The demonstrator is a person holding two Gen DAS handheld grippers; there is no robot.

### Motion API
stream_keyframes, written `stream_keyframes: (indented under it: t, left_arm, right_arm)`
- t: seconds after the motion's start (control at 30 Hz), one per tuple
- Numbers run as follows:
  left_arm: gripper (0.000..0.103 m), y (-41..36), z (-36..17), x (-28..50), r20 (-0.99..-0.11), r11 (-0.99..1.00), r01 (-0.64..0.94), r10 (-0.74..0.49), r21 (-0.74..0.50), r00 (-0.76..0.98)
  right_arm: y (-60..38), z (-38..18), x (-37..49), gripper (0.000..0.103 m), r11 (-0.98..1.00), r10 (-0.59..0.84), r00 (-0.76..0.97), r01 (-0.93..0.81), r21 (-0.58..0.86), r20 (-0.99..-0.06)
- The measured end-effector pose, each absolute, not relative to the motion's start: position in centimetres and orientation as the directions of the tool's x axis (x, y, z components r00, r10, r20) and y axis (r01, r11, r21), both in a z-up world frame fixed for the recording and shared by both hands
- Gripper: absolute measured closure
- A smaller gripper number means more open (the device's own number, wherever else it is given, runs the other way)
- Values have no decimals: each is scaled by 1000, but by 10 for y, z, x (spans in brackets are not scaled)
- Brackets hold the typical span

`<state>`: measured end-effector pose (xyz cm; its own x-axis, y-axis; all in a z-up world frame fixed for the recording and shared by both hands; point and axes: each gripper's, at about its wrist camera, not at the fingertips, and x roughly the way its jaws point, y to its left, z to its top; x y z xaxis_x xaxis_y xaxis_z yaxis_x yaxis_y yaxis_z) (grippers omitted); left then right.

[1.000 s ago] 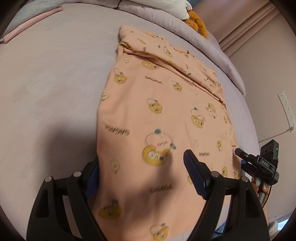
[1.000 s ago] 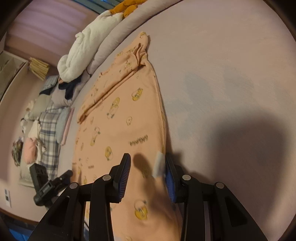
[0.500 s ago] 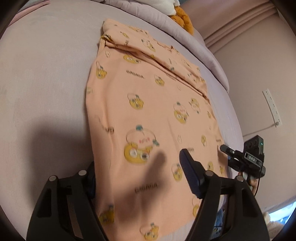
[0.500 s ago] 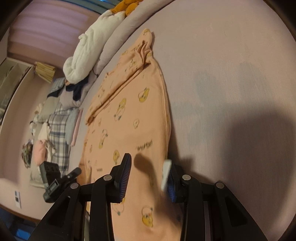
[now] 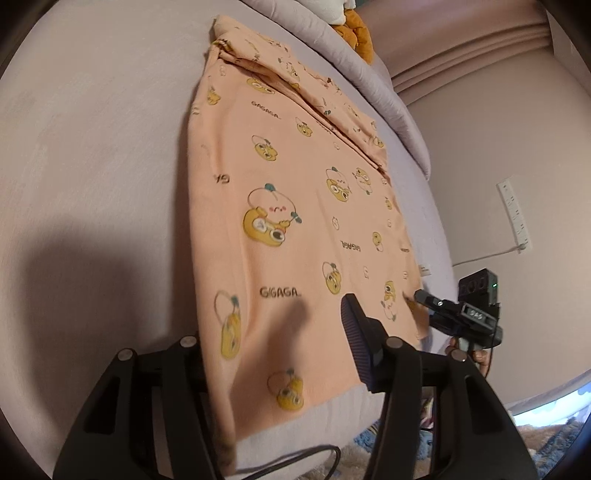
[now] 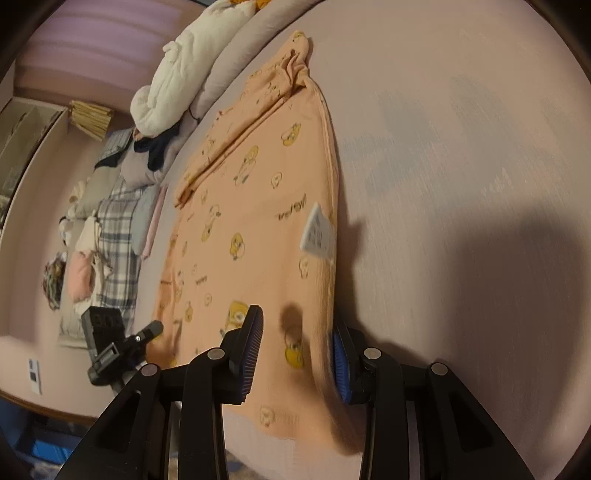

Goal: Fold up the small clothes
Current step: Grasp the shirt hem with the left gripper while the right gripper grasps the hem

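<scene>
A peach garment with yellow cartoon prints (image 5: 295, 206) lies spread flat on the lilac bed (image 5: 92, 147), its sleeves folded in at the far end. My left gripper (image 5: 277, 354) is open at the garment's near hem; the left finger is hidden under the cloth edge, the right finger (image 5: 356, 343) is above it. My right gripper (image 6: 297, 347) is open, straddling the garment's (image 6: 258, 206) right edge near the hem. A white care label (image 6: 316, 230) sticks up there. Each gripper shows in the other view, the right (image 5: 465, 314) and the left (image 6: 118, 343).
A rolled lilac duvet (image 5: 332, 40) and an orange plush (image 5: 358, 33) lie beyond the garment. A white quilt (image 6: 177, 70) and a pile of clothes (image 6: 103, 229) sit at the far side. The bed's front edge (image 5: 314, 435) is just below the hem, with a cable hanging.
Both grippers have slid back toward the garment's near hem, and the bed's front edge has come into view. The care label now stands farther ahead of my right gripper.
</scene>
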<state>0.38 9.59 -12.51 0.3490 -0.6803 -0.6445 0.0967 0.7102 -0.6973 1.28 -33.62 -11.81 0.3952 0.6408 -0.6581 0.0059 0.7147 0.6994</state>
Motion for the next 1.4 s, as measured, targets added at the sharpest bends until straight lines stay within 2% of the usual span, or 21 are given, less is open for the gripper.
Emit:
stream_keyframes:
  t: [0.27, 0.43, 0.6, 0.67, 0.83, 1.27, 1.4]
  left_arm:
    - [54, 100, -128, 2, -618, 676, 61, -703, -734, 352]
    - [63, 102, -127, 1, -636, 693, 49, -685, -719, 356]
    - [94, 110, -134, 0, -679, 730, 11, -642, -684, 356]
    - [95, 113, -136, 0, -671, 718, -6, -648, -696, 361]
    - [96, 113, -134, 0, -661, 708, -13, -653, -707, 371]
    - [96, 114, -106, 10, -498, 564, 40, -758, -825, 421]
    - [96, 115, -100, 15, -489, 562, 45, -755, -826, 437]
  right_arm:
    - [-331, -118, 7, 68, 720, 639, 390, 2, 694, -663]
    - [-328, -115, 6, 68, 733, 631, 394, -20, 680, -669]
    - [-325, -115, 5, 71, 744, 622, 402, -36, 668, -672]
    - [-324, -114, 4, 80, 755, 609, 407, -37, 654, -681]
    - [-319, -113, 2, 91, 763, 606, 414, -59, 644, -679]
    - [-303, -85, 11, 93, 666, 709, 452, -176, 725, -542]
    - [-300, -76, 16, 93, 649, 722, 468, -201, 734, -510]
